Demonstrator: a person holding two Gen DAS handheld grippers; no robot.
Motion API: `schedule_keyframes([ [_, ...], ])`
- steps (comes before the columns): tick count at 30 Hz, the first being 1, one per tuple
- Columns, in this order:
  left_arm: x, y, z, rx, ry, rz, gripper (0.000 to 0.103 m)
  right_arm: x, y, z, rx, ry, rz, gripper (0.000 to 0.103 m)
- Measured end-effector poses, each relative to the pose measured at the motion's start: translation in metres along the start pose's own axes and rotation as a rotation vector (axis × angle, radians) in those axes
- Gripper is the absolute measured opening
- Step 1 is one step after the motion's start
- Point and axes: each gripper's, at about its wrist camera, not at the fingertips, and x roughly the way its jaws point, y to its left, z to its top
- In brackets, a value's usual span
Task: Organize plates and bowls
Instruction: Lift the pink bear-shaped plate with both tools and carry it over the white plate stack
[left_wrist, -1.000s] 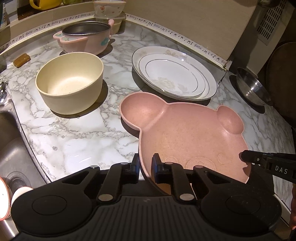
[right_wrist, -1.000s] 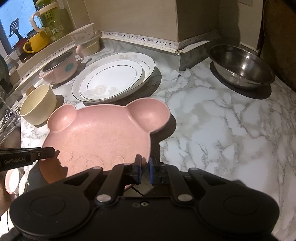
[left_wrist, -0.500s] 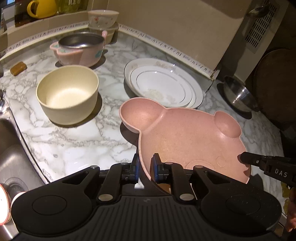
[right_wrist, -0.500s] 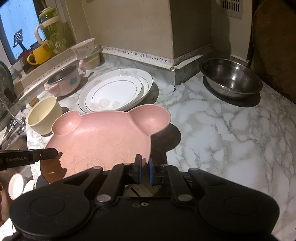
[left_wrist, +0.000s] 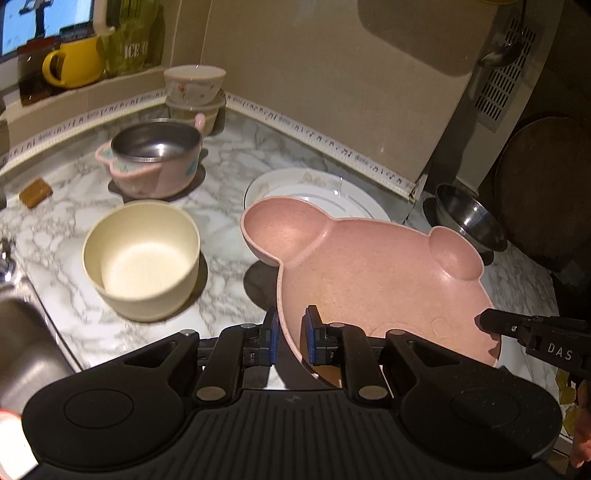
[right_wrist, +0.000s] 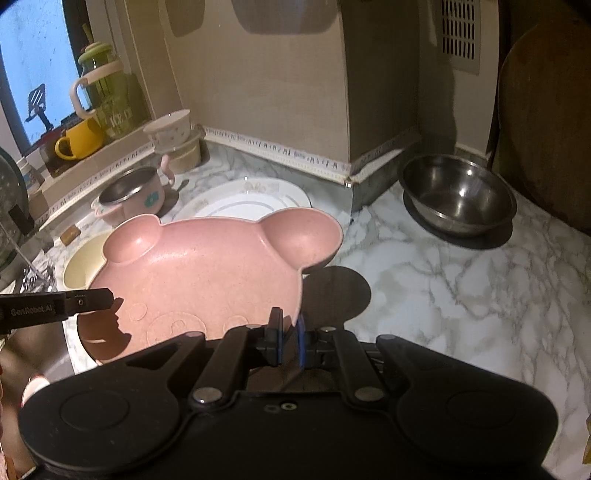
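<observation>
the white marble-patterned desk (right_wrist: 461, 295) carries everything, and a slip here ends on its hard top. the pink bear-shaped plastic plate (left_wrist: 373, 273) hangs above it, clear of the surface judging by the round shadow below in the right view, and partly over the stack of white gold-rimmed china plates (right_wrist: 255, 201). each tool pinches only the plate's thin near rim: the left tool (left_wrist: 290, 341) on one side, the right tool (right_wrist: 290, 341) on the other, both pressed together on the wall of the plate. such shallow edge grips look risky; if the hands drift apart or twist against each other, the rim could pop free and the plate would drop onto the china below, chipping it. the cream round plastic bowl (left_wrist: 142, 258) stands just beside on the left, and a swing that way could knock it toward the steel sink (left_wrist: 26, 339). the steel mixing bowl (right_wrist: 458, 195) sits well apart, out of danger.
</observation>
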Motion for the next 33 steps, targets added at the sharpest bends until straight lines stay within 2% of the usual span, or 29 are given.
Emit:
schedule_keyframes([
  [10, 0.023, 0.004, 0.032, 0.02, -0.006, 0.018, 0.014, 0.021, -0.004, 0.022, 0.026, -0.032, 0.004, 0.009],
  [17, 0.059, 0.008, 0.055, 0.013, 0.034, 0.059, 0.014, 0.049, -0.012, 0.042, 0.025, -0.046, 0.02, 0.009],
  [33, 0.121, 0.015, 0.094, 0.007, 0.062, 0.124, 0.014, 0.113, -0.021, 0.069, 0.017, -0.004, 0.039, 0.009],
])
